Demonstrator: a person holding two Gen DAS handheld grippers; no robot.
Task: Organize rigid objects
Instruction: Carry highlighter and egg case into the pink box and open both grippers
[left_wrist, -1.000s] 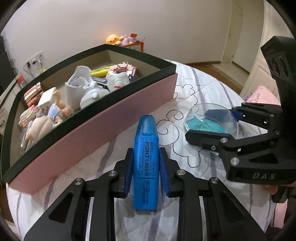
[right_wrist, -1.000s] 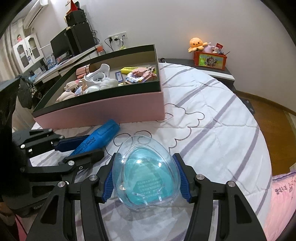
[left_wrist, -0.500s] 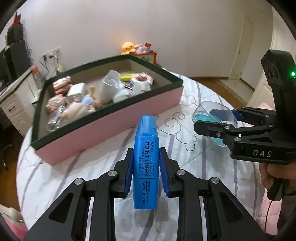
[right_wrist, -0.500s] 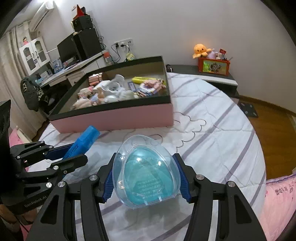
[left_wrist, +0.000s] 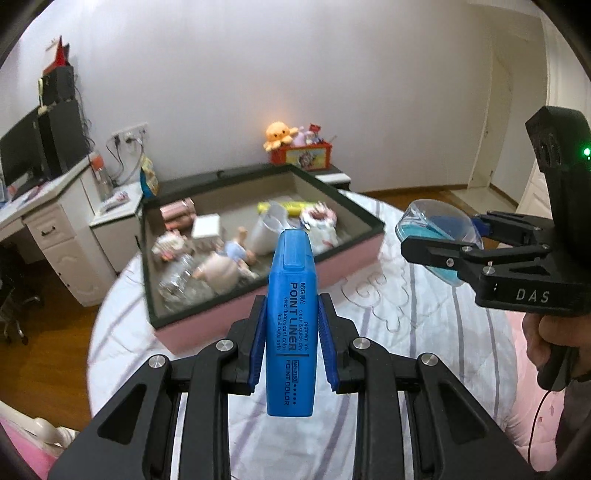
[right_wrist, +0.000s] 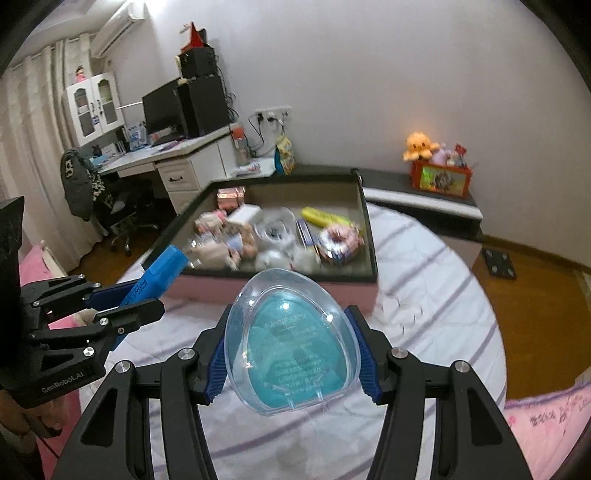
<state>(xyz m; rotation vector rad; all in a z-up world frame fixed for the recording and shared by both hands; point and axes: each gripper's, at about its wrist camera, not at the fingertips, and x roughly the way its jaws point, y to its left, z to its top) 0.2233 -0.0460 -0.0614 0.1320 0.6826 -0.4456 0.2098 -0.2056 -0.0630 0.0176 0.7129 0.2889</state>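
left wrist view: both tongs risen higher, left tongs (left_wrist: 291, 328) clamping highlighter (left_wrist: 291, 321), right tongs (right_wrist: 291, 354) clamping case (right_wrist: 291, 343).

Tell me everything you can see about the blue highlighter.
The blue highlighter is a flat, chunky plastic marker, cap on, printed POINT LINER in dark letters. The left tool clamps it on both sides with blue pads, cap end pointing forward. It is held above the striped bedspread, short of the pink box.

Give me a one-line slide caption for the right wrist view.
Right gripper clamps a clear egg-shaped case with teal insert above the striped bedspread, facing the pink-sided box of toys.
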